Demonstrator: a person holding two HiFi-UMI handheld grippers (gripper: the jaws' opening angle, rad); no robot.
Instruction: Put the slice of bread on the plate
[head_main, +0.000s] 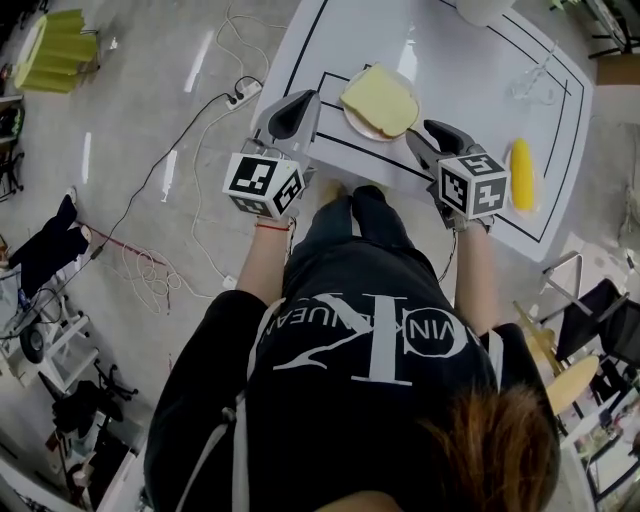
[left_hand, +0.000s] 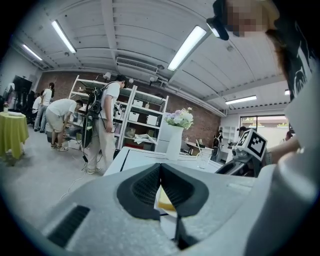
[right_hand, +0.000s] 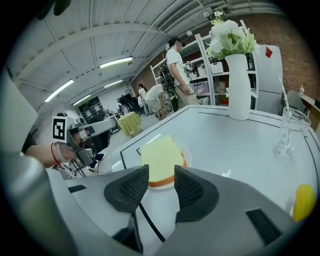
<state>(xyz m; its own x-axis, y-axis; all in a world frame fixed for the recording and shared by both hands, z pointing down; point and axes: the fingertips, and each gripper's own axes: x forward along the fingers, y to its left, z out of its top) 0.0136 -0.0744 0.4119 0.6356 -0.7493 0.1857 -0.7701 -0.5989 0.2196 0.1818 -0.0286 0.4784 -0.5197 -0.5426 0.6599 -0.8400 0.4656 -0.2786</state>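
Confirm placement first: locate the pale yellow, brown-crusted square slice of bread (head_main: 380, 100) lying flat on the small round white plate (head_main: 356, 124), near the front edge of the white table with black line markings (head_main: 450, 50), and judge the task as good as complete. Read the right gripper (right_hand: 161, 173) as partly spread and pinching nothing, with the slice just beyond its tips and no pad touching it. Read the left gripper (left_hand: 160, 168) as pressed together at the tips and empty, held near the plate on the opposite side. For the step in hand, presumably clearing the tools, draw both back and upward from the plate without brushing crust or rim, so as not to drag the slice off centre. Keep clear of the yellow corn cob (head_main: 521, 175) lying well to the right and of the clear drinking glass (head_main: 530, 82) farther back. Inspect for overhang: seemingly some on the far side, with most of the plate covered.
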